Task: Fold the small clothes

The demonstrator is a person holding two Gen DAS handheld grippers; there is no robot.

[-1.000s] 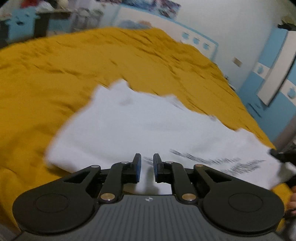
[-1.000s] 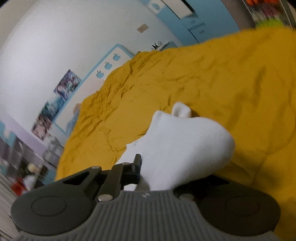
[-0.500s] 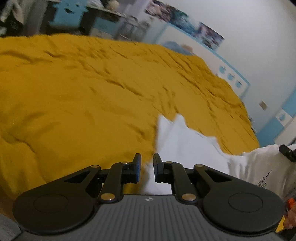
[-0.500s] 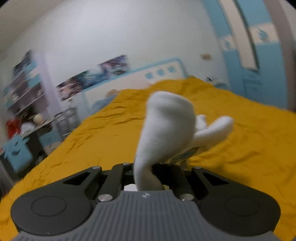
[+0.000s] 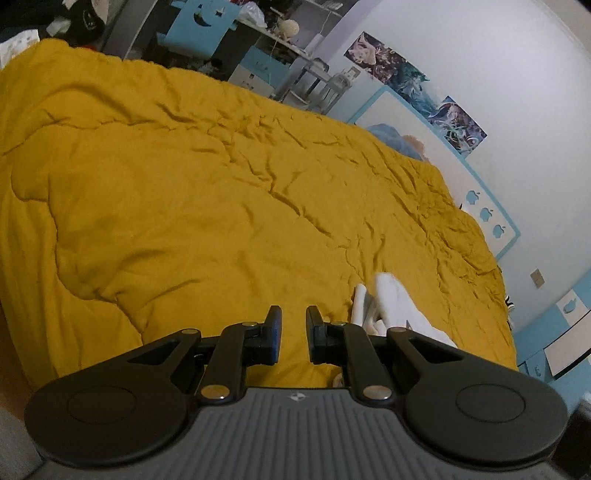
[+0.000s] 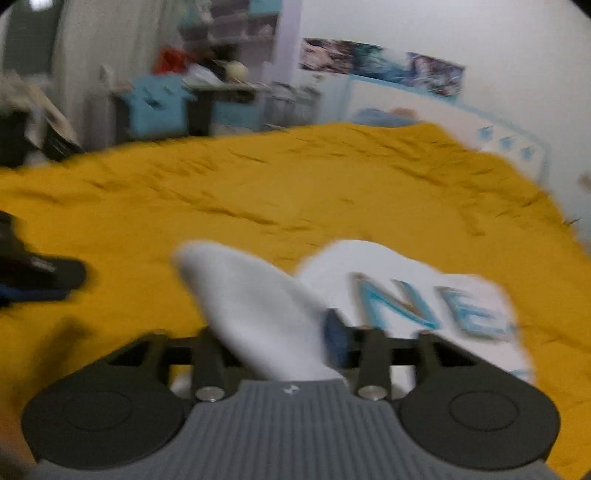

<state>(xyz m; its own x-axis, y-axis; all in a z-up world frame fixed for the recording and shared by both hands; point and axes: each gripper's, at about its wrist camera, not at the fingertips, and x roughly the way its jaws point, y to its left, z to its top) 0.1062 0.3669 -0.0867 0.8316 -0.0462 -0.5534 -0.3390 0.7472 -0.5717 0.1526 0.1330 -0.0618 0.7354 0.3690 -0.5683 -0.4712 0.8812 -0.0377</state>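
While the right tool (image 6: 280, 332) lets its jaws spread, a fold of the white garment (image 6: 413, 295) stands loose between them, the rest bunched on the yellow bedspread (image 6: 258, 184). The left tool (image 5: 293, 325), nearly closed, grips nothing. Judgement: folding is under way, not finished; the heap needs flattening and squaring.

A big yellow blanket (image 5: 207, 206) is spread over the bed. Posters (image 5: 417, 86) are stuck on the white wall. A blue chair (image 5: 201, 27) is seen behind.
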